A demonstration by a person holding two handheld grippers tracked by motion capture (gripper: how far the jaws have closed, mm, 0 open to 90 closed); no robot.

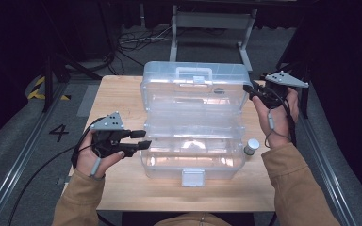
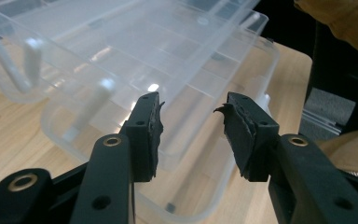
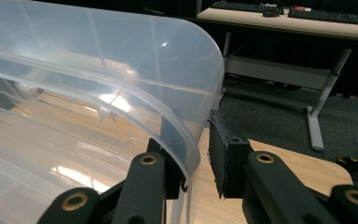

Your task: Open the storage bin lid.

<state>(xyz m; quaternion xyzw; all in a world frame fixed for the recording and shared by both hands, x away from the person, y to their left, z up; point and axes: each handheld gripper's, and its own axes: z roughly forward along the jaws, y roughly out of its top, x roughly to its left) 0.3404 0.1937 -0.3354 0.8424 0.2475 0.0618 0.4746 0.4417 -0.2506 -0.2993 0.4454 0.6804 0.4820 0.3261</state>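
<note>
A clear plastic toolbox stands open on the wooden table. Its lid is raised at the back and an inner tray is lifted above the base. My right gripper is at the lid's right edge. In the right gripper view the lid has its curved rim between the narrowly set jaws of that gripper, shut on it. My left gripper is open beside the box's left end. Its own view shows it empty, facing the box.
A small grey cylinder stands on the table by the box's right end. The box's front latch hangs near the table's front edge. Table legs and cables lie on the floor beyond.
</note>
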